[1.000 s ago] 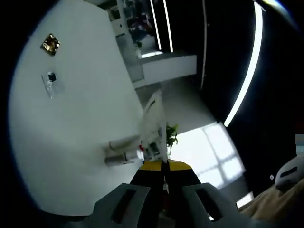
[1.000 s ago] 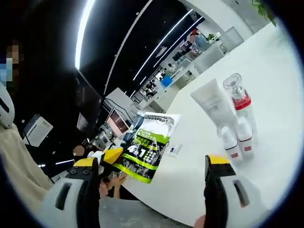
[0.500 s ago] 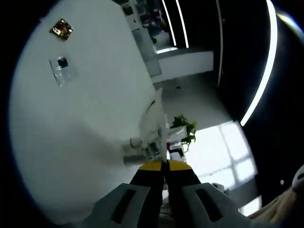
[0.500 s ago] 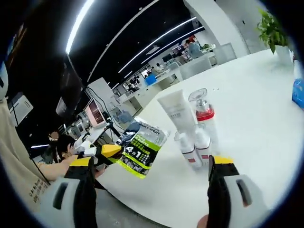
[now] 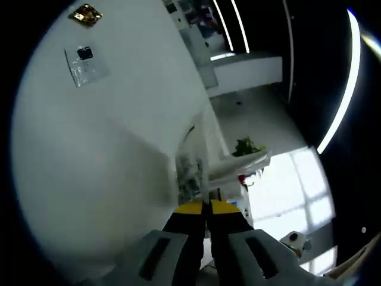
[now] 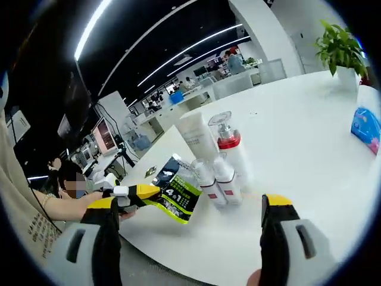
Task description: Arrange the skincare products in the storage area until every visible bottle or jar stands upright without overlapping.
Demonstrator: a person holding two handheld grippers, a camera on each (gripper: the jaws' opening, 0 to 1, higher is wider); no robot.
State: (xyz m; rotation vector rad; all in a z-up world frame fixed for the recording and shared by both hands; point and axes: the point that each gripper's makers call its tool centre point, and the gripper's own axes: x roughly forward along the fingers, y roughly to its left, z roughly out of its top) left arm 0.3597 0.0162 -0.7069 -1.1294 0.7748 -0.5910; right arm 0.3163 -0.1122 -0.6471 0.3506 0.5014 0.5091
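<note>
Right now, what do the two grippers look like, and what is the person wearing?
Each gripper has light grey bodies with dark slots, black jaws and yellow tips: the left gripper, also seen in the right gripper view, and the right gripper. The person wears a beige top with small dark print.

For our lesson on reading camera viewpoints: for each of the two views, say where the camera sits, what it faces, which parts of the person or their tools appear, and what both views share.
Left gripper view: rides on the left hand-held gripper, looking along its closed jaws, which pinch a green sachet edge-on over the white table.
Right gripper view: rides on the right hand-held gripper, jaws apart, facing a white tube, a red-collared pump bottle and two small bottles; the person's sleeve and the left hand-held gripper enter from the left.
Shared: the sachet, the table, the left hand-held gripper.
</note>
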